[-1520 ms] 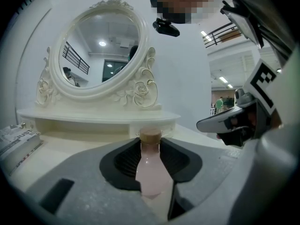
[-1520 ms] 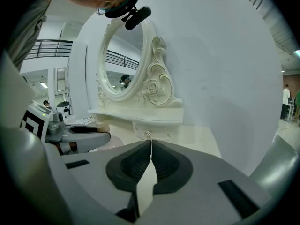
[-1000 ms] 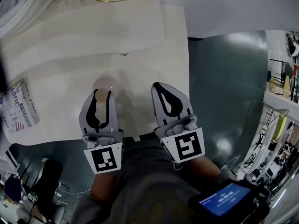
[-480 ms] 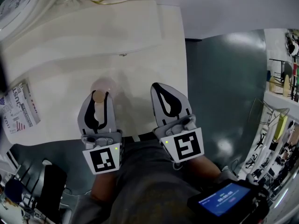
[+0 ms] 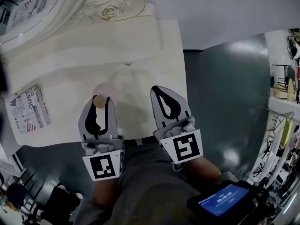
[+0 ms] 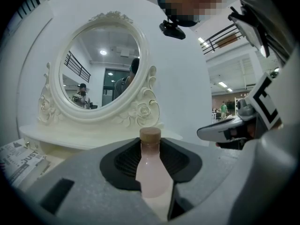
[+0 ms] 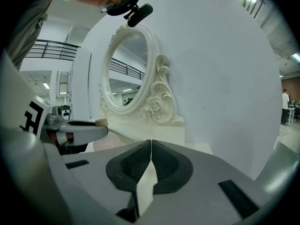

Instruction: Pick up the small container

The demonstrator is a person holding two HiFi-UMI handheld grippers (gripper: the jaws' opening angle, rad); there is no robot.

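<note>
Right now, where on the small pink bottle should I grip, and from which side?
Grip the small pink bottle at its narrow neck, just under the cork stopper, coming in level from the person's side. It is upright and bulges out below, so the neck fits between the pads and the shoulder stops it slipping. The left tool is closed there now.

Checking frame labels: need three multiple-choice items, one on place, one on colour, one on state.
1. Where does the mirror stand?
A) at the back of the table
B) on the floor
C) under the table

2. What colour is the stopper of the bottle?
A) blue
B) tan
C) black

3. How are the right gripper jaws?
A) wide apart
B) closed on the bottle
C) closed, empty

Key:
1 A, it stands beyond both grippers.
2 B, a cork-like top sits on the pink body.
3 C, the pads meet on nothing, and the left gripper holds the bottle.
</note>
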